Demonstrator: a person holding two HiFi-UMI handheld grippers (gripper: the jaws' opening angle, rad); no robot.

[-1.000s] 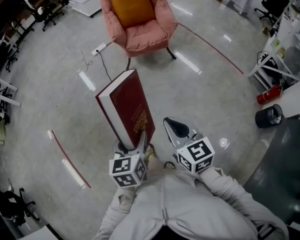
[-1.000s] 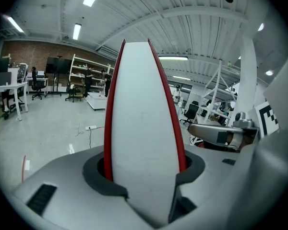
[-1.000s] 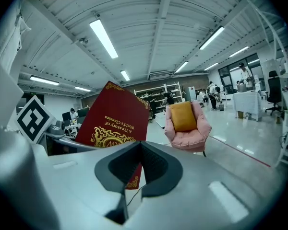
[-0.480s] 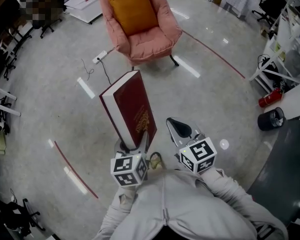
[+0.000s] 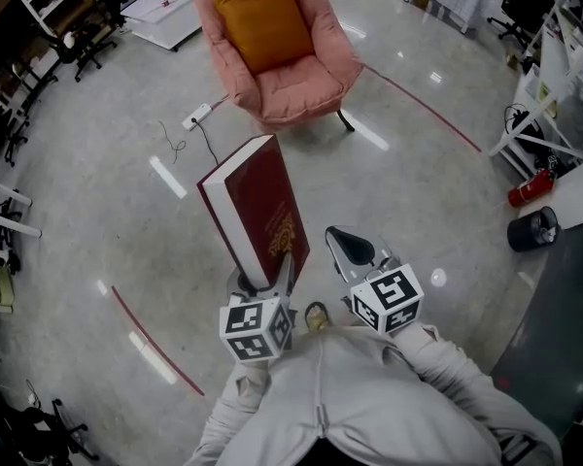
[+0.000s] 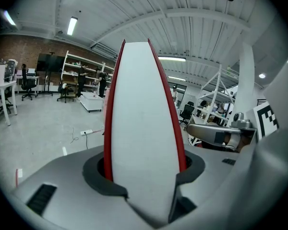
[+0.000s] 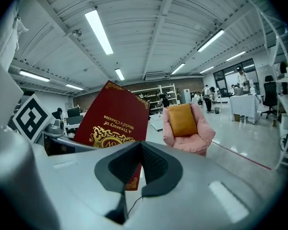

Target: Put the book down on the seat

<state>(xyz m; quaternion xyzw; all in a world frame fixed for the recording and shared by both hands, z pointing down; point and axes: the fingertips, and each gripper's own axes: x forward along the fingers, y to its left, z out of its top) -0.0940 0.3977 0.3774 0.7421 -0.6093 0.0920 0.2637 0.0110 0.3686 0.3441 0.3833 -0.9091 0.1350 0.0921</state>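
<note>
The left gripper point(image 5: 263, 278) point(image 6: 144, 174) is clamping the lower edge of the book point(image 5: 256, 205) point(image 6: 143, 114). Its jaws are standing fairly wide apart, one pad pressing on each red cover, with the white page block filling the gap between them. The book is rising straight out of that grip, upright and leaning slightly away from the person. Its dark red front cover with gold print is facing the right gripper point(image 5: 348, 249) point(image 7: 141, 152).

The right gripper is hovering just beside the book, apart from it. Its jaws are sitting pressed together with nothing between them. In the right gripper view the book point(image 7: 114, 122) is showing up to the left of those jaws, with its gold emblem and title upside down.

The person's grey sleeves point(image 5: 369, 396) are showing below both grippers in the head view.

The book is hanging in the air above the pale polished floor point(image 5: 428, 192), well apart from the pink armchair point(image 5: 316, 61) point(image 7: 201, 137) ahead. The chair's seat point(image 5: 293, 78) is lying bare, and an orange cushion point(image 5: 262, 16) point(image 7: 183, 120) is leaning against the backrest.

A white power strip point(image 5: 196, 116) with its cable is lying on the floor near the chair's left side. A red line point(image 5: 426, 108) is curving across the floor to the right. A red fire extinguisher point(image 5: 525, 190) and a black bin point(image 5: 532, 229) are sitting far to the right.
</note>
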